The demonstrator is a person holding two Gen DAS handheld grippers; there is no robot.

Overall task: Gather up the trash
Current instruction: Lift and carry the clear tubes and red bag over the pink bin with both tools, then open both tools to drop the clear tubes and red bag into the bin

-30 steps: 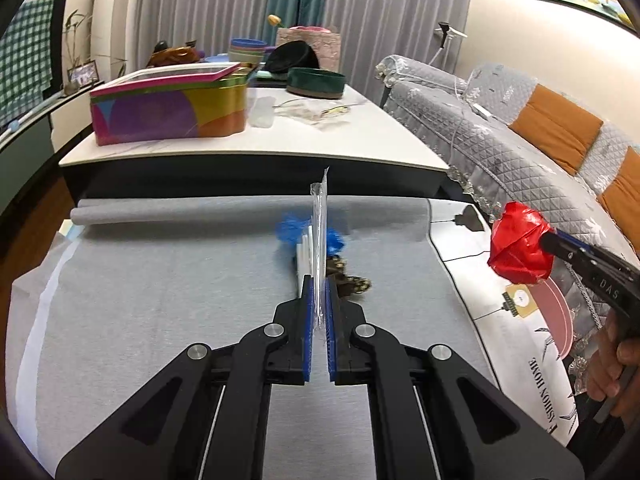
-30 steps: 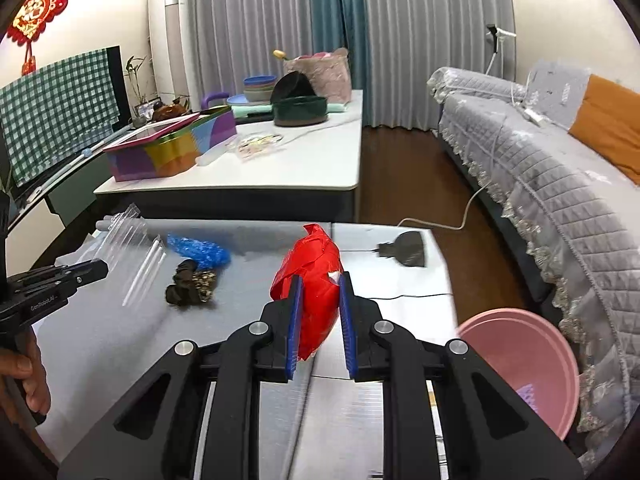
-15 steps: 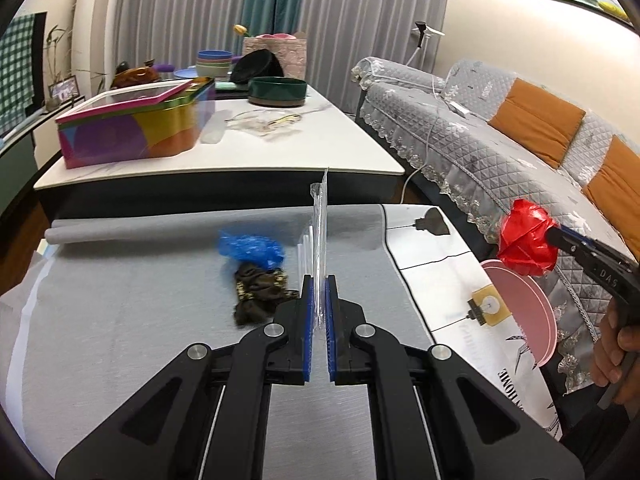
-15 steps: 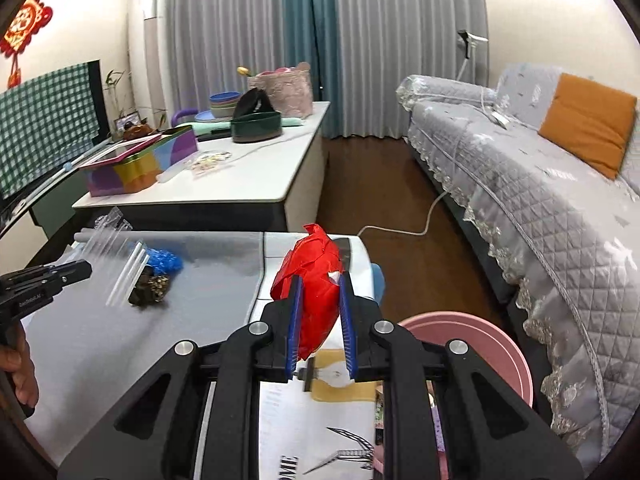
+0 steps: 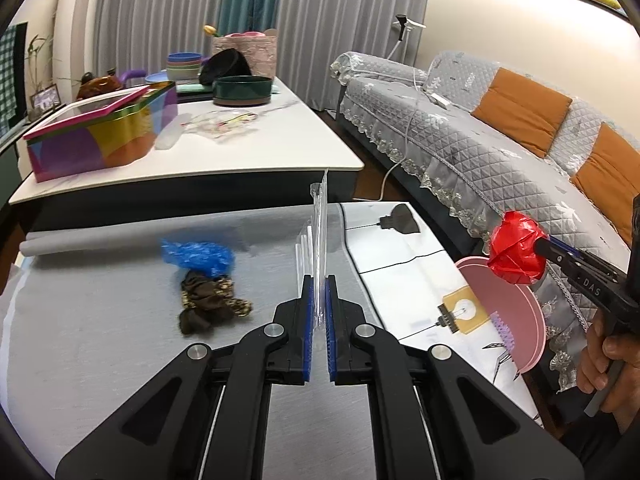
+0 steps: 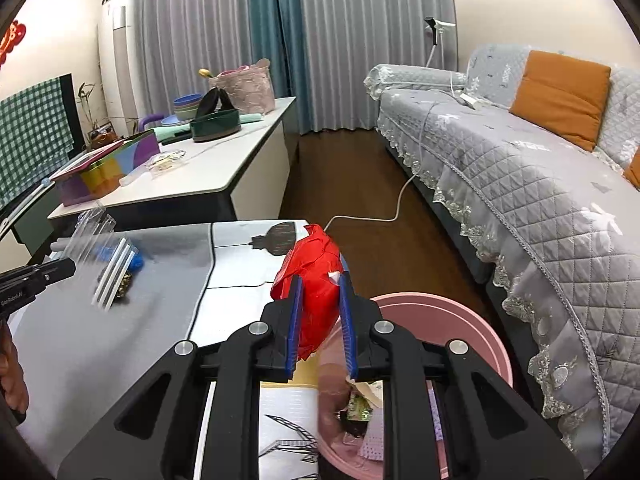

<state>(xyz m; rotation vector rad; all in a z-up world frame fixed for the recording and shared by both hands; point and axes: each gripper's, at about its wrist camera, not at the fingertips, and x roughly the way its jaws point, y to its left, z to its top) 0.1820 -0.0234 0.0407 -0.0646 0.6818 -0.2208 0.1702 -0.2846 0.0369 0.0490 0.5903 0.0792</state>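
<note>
My left gripper (image 5: 319, 280) is shut on a clear plastic packet (image 5: 320, 232), held upright above the grey mat (image 5: 100, 344). A crumpled blue wrapper (image 5: 198, 254) and a dark brown-gold wrapper (image 5: 208, 306) lie on the mat to its left. My right gripper (image 6: 320, 284) is shut on a crumpled red wrapper (image 6: 316, 276), held over the near rim of the pink bin (image 6: 460, 328) beside the table. The bin holds some scraps (image 6: 360, 404). The red wrapper (image 5: 516, 252) and bin (image 5: 516, 312) also show in the left wrist view.
A white table (image 5: 248, 148) behind holds a colourful tin (image 5: 100, 136), a dark green bowl (image 5: 242, 90) and stacked bowls. A grey quilted sofa (image 6: 520, 168) with orange cushions runs along the right. A white cable (image 6: 392, 208) lies on the wood floor.
My right gripper has swung right with the red wrapper, from above the table to over the pink bin. My left gripper has also turned right with the clear packet.
</note>
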